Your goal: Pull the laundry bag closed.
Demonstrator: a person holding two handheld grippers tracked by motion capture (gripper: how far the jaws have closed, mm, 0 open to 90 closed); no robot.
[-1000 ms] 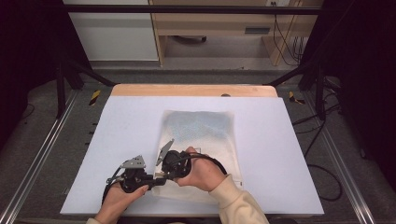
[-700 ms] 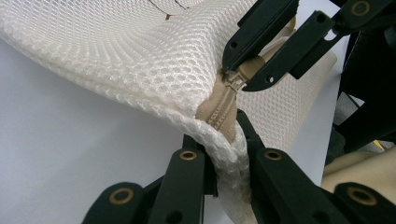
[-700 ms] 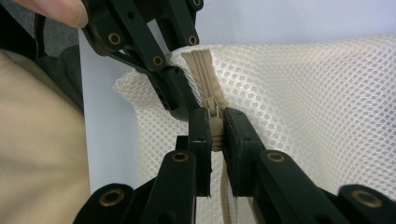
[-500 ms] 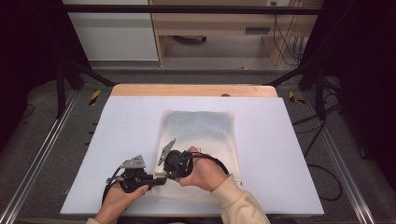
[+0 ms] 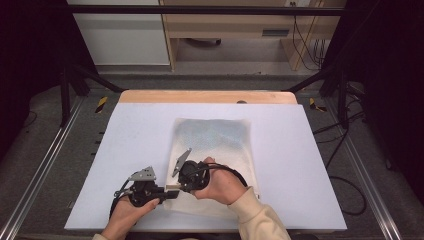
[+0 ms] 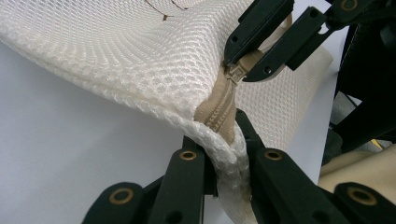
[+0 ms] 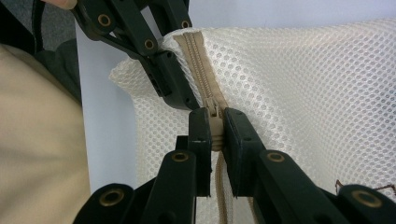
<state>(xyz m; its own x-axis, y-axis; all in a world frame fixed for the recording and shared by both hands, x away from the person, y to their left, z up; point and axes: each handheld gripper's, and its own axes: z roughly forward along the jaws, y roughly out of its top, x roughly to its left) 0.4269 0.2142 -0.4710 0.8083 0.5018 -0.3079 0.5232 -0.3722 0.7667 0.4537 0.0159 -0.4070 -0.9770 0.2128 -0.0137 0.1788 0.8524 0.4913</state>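
The bench [image 5: 125, 145], covered in pale sheet, carries the work at its near edge, in front of you. On it lies a white mesh laundry bag [image 5: 220, 145], flat along most of its length, with its near-left corner lifted off the surface between your two hands.

Left tongs [image 6: 229, 149]: clamped shut on the corner hem of the bag, just at the end of the zipper tape [image 6: 219, 107]; in the high view they sit at the bag's near-left corner [image 5: 167, 192]. Their role, as it appears, is to anchor the fabric.

Right tongs [image 7: 215, 135]: closed on the tan zipper slider [image 7: 214, 112], the pads pressing its pull tab from both sides. In the high view your right hand [image 5: 220, 182] rests over the bag's near end. The two sets of tongs stand just beside each other, so the slider is near the end of its track.

To do this step well, hold the left tongs firm and keep the tape taut and straight. Draw the slider along the line of the teeth, not across it; a sideways pull would likely jam the mesh into the slider or slip the small tab out of the pads. Move slowly and keep the corner raised off the bench.
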